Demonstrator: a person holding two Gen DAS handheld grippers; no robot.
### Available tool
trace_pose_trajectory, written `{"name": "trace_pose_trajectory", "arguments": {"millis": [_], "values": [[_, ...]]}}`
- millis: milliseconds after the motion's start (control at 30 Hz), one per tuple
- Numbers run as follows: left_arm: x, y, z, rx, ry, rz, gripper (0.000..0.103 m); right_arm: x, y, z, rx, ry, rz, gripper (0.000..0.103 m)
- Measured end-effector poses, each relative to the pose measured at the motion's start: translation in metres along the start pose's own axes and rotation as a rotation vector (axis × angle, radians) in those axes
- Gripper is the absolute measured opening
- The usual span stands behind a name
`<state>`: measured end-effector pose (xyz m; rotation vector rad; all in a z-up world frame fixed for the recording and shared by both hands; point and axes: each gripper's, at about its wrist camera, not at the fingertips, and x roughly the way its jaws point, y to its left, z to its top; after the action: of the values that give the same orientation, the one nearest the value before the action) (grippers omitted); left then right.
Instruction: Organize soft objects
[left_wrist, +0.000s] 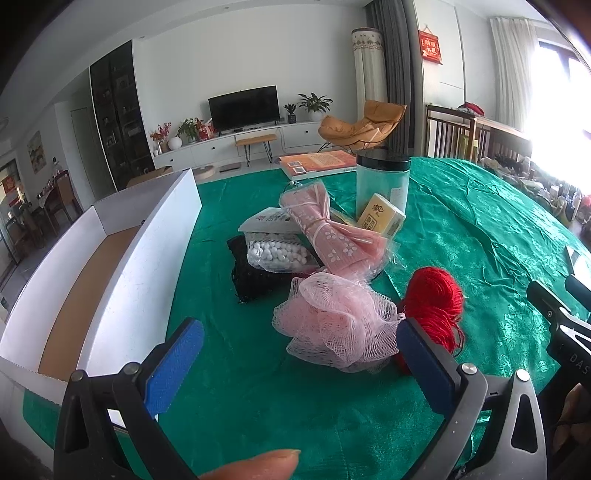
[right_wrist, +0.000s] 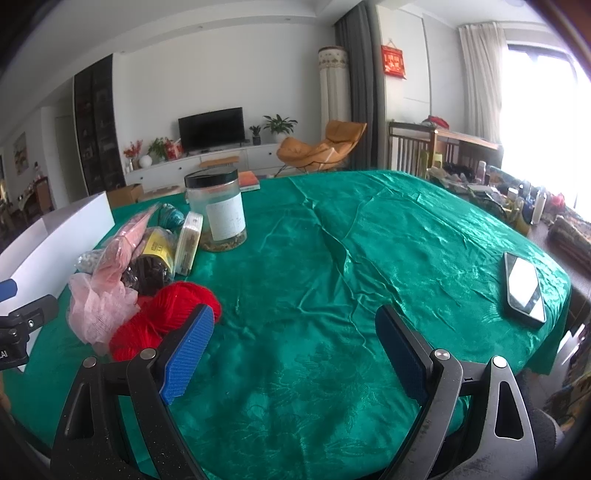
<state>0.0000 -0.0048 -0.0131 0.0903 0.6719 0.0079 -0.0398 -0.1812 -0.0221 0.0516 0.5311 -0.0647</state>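
Mesh puff (left_wrist: 332, 325) lies on the desk (left_wrist: 461, 229) beside red yarn (left_wrist: 436, 299), just ahead of the left claw (left_wrist: 295, 365); both claws gape empty. Probably featherlight and squashy: pinch its bunched middle.

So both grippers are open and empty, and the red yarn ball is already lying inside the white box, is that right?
Not quite. The red yarn ball is not inside the white box; it lies on the green tablecloth beside the pink mesh bath pouf, as the left wrist view shows. Both the left gripper and right gripper are open and empty.
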Motion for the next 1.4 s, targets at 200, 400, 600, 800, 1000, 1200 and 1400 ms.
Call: {"name": "trace_pose_trajectory", "arguments": {"millis": [200, 400, 600, 800, 1000, 1200, 1400], "values": [[0.0012, 0.0022, -0.0005, -0.004, 0.005, 0.005, 0.103, -0.0004, 0.0001, -0.0006, 0.001, -0.001, 0.002, 0.091], [0.003, 0.0022, -0.0031, -0.003, 0.014, 0.009, 0.103, -0.0006, 0.0006, -0.001, 0.003, 0.0, 0.004, 0.091], [0.0044, 0.0034, -0.006, -0.001, 0.024, 0.013, 0.103, -0.0006, 0.0006, -0.002, 0.004, 0.002, 0.013, 0.091], [0.0052, 0.0048, -0.0063, -0.002, 0.028, 0.017, 0.103, 0.0007, -0.0003, -0.0023, 0.014, 0.01, 0.02, 0.091], [0.0066, 0.0046, -0.0065, -0.002, 0.033, 0.018, 0.103, 0.0013, -0.0003, -0.0025, 0.013, 0.011, 0.021, 0.091], [0.0069, 0.0048, -0.0075, -0.001, 0.035, 0.019, 0.103, 0.0014, -0.0004, -0.0033, 0.012, 0.011, 0.027, 0.091], [0.008, 0.0058, -0.0099, -0.001, 0.04, 0.019, 0.103, 0.0015, 0.0004, -0.0036, 0.013, 0.012, 0.027, 0.091]]}}
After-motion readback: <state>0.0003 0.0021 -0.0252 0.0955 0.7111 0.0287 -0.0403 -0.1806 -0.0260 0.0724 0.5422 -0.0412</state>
